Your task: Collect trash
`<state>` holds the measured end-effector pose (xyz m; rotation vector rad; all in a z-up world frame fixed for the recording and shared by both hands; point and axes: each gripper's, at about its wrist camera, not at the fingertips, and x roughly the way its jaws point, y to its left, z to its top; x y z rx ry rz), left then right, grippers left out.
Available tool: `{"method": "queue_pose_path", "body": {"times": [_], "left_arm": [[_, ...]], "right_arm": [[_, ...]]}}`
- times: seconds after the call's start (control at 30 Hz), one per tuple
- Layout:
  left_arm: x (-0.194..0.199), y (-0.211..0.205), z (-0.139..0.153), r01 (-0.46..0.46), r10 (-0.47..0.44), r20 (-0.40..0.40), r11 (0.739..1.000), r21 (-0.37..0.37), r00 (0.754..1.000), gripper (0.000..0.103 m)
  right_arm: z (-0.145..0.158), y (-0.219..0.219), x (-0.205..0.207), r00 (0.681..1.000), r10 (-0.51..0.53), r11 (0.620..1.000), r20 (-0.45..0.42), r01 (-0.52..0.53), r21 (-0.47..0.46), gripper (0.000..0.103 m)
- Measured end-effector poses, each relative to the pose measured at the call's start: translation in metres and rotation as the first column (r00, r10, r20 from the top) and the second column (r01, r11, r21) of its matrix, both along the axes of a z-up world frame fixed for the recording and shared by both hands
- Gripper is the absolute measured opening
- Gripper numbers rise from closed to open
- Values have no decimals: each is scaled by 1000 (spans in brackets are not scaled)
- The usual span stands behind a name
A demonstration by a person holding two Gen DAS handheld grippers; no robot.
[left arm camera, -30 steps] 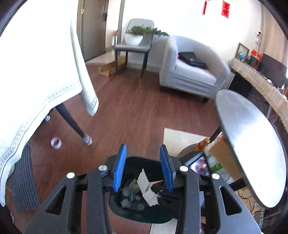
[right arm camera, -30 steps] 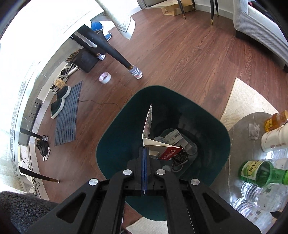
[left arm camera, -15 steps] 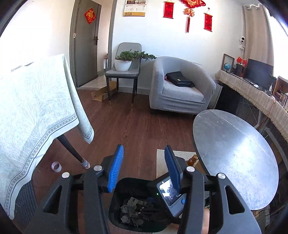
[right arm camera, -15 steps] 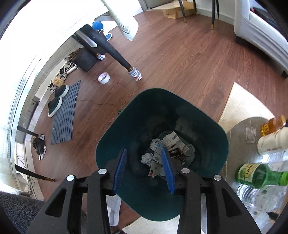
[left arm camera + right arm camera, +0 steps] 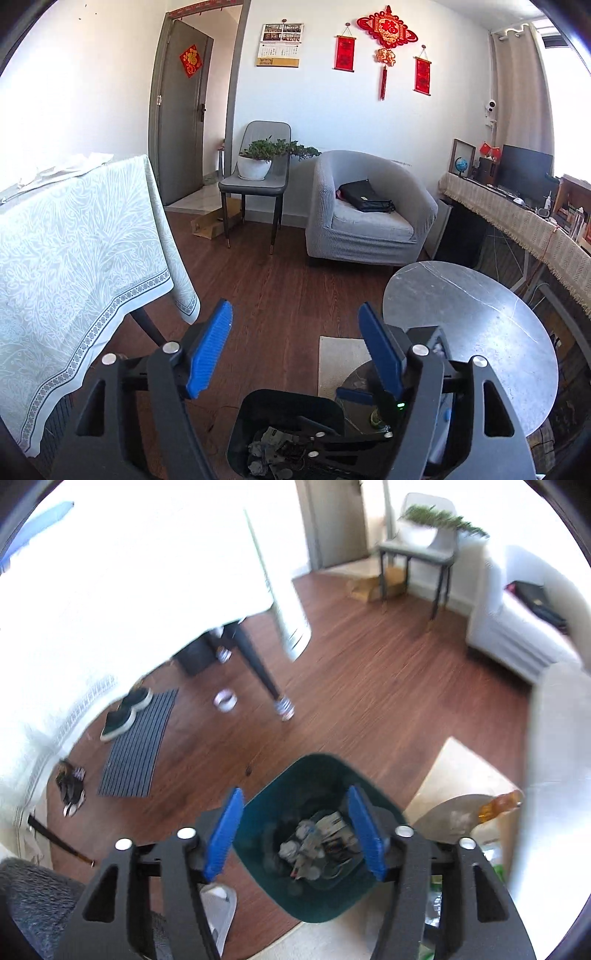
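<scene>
A dark green trash bin (image 5: 258, 812) stands on the wood floor with crumpled paper and packaging (image 5: 314, 845) inside. My right gripper (image 5: 295, 830) is open and empty, high above the bin. In the left wrist view the bin (image 5: 243, 424) sits low in the frame. My left gripper (image 5: 295, 347) is open and empty, raised well above it and pointing across the room. The right gripper's body (image 5: 417, 373) shows beside it.
A table with a pale cloth (image 5: 74, 258) is at left, its leg (image 5: 258, 664) near a tape roll (image 5: 226, 700). A round grey table (image 5: 480, 325) is at right, with bottles (image 5: 498, 805) beneath. An armchair (image 5: 369, 214), chair with plant (image 5: 258, 173), mat and shoes (image 5: 125, 712) surround.
My right gripper opened and dropped the white and red box into the bin, then rose. My left gripper lifted and tilted up toward the room, opening wider.
</scene>
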<state>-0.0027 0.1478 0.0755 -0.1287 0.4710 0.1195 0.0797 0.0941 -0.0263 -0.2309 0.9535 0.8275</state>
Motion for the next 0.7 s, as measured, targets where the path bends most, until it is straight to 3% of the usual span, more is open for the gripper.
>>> {"method": "queue_pose_path", "body": {"times": [0.13,0.33,0.5,0.7], "left_arm": [[-13,-5,15,21,-21,28,1000,8,999,87],[-21,-36,24,40,-41,17,994,105,999,93],[-25,-62,2,84,-79,-53,991,109,996,95],[-34,-79,-33,78,-63,-113,988,130,992,96]], "right_arm": [[34,-33,-8,996,-47,998,75,44,36,68],[88,-100,-21,968,-169,981,184,148,124,86],[112,-160,-34,929,-263,964,262,239,120,92],[107,-237,-56,880,-376,927,291,351,135,98]]}}
